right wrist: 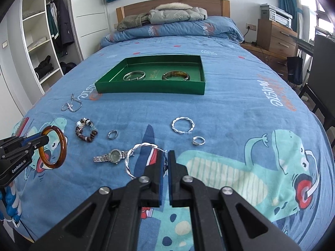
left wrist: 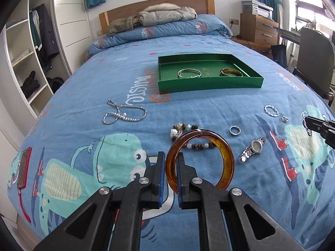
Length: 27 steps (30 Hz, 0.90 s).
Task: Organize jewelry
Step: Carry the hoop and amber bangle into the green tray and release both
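My left gripper (left wrist: 170, 156) is shut on an amber bangle (left wrist: 228, 156), held upright above the bed; it also shows in the right wrist view (right wrist: 62, 146). My right gripper (right wrist: 167, 153) is shut on a twisted silver bangle (right wrist: 127, 161), lifted off the cover. A green tray (left wrist: 209, 83) farther up the bed holds a silver bangle (left wrist: 189, 73) and another amber bangle (left wrist: 231, 72). Loose on the cover lie a beaded bracelet (right wrist: 85, 130), a watch (right wrist: 113, 155), a chain necklace (left wrist: 125, 113), a twisted silver hoop (right wrist: 183, 125) and two rings (right wrist: 113, 134) (right wrist: 199, 140).
The blue dinosaur-print bedcover (right wrist: 230, 104) carries everything. A red phone (left wrist: 24, 167) lies at the bed's left edge. A chair (left wrist: 314, 56) and wooden drawers (left wrist: 259, 29) stand to the right, a wardrobe (left wrist: 31, 52) to the left.
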### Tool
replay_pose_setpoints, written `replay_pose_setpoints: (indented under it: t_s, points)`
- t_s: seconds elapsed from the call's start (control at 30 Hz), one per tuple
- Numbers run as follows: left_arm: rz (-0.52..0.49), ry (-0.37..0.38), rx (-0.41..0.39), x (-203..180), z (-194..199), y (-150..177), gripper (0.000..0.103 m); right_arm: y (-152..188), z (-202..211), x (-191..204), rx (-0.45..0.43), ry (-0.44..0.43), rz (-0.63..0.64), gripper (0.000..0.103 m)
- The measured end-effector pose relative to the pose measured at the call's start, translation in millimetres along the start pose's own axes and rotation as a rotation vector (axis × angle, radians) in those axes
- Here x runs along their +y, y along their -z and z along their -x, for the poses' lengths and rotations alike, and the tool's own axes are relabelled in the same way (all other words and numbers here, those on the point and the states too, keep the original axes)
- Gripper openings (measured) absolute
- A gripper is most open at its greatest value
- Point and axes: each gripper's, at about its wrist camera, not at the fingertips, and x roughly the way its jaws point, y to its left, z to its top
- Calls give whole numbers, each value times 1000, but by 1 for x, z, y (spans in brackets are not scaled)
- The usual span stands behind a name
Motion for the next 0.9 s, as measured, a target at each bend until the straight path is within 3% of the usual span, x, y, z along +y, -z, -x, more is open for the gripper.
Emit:
replay_pose_setpoints:
  t_s: [0.17,0.37,0.67,0.9]
  points:
    - [11,31,-32,2,-7,-44,10,-33,2,-11,-50,17,0,3]
    - [33,47,-57,0,-42,-109,10,-97,-24,-19,-92,16,26,3]
    - [73,17,-33,3,-135,-200,10,-190,-114,-26,-79,21,54,3]
    - [77,6,51,-4,-212,-238,10,-232,-201,-35,11,35,50,3]
